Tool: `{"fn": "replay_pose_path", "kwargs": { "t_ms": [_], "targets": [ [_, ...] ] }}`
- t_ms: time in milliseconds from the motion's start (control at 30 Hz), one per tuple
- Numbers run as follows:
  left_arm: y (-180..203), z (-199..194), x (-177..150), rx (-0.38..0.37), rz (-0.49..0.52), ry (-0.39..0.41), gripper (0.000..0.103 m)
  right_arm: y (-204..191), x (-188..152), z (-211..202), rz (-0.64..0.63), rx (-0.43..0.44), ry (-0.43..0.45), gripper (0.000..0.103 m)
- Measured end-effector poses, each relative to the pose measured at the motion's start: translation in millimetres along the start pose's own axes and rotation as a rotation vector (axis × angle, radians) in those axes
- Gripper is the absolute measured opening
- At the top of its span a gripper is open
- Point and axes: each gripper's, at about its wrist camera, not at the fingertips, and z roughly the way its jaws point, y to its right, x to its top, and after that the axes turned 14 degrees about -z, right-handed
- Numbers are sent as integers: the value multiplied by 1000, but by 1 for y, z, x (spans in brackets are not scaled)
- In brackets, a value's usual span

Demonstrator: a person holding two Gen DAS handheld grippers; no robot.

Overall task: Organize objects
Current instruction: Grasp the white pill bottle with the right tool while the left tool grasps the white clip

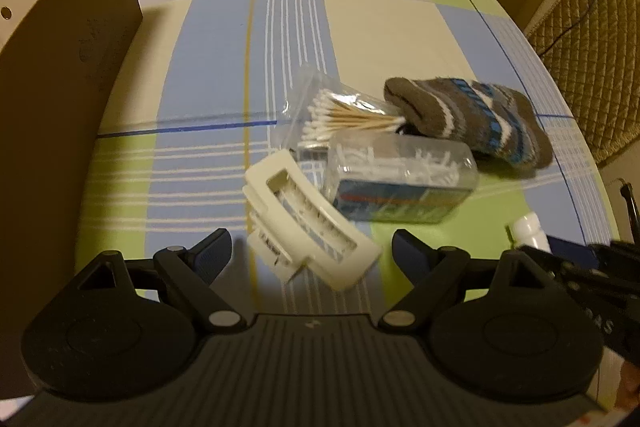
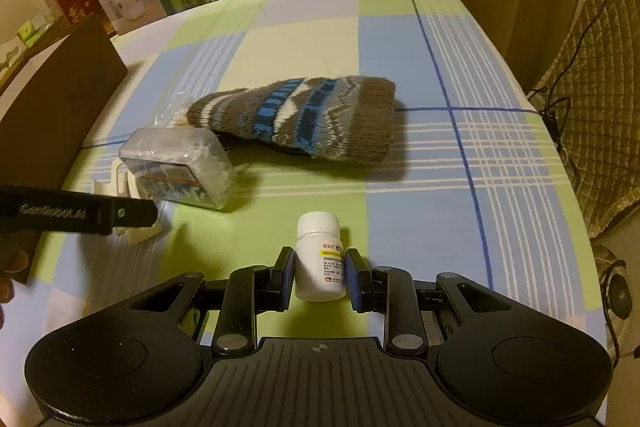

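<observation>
We see one clear plastic box (image 1: 404, 183) of white floss picks lying beside one clear bag (image 1: 332, 115) of wooden cotton swabs, both on the checked tablecloth (image 1: 224, 67). Our right gripper (image 2: 320, 277) pinches one white pill bottle (image 2: 320, 259) with a yellow-banded label, its print unreadable. Our left gripper (image 1: 310, 253) stands spread around one cream plastic hair claw (image 1: 308, 231). One knitted grey-blue mitten (image 2: 304, 121) lies behind.

brown box (image 1: 60, 75) walls left; tablecloth (image 1: 224, 39) beyond lies open.
</observation>
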Motion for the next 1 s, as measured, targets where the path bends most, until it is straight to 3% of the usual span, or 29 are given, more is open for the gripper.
{"fn": "replay_pose_path", "kwargs": {
  "t_ms": [200,300,367,533,733,1000],
  "targets": [
    [-2,15,6,25,8,3,83,1,0,1,6,-3,1,24],
    [-6,15,6,31,21,15,68,1,1,1,3,-2,-1,24],
    [-9,12,5,34,47,31,52,1,0,1,-2,-2,0,24],
    [-24,2,-2,39,74,46,38,1,-1,1,-7,1,1,24],
    [-40,-17,-29,66,120,51,38,-2,-5,-3,-25,20,0,24],
    [-67,-49,-72,75,95,9,38,-15,-22,-11,-83,76,-22,24]
  ]
}}
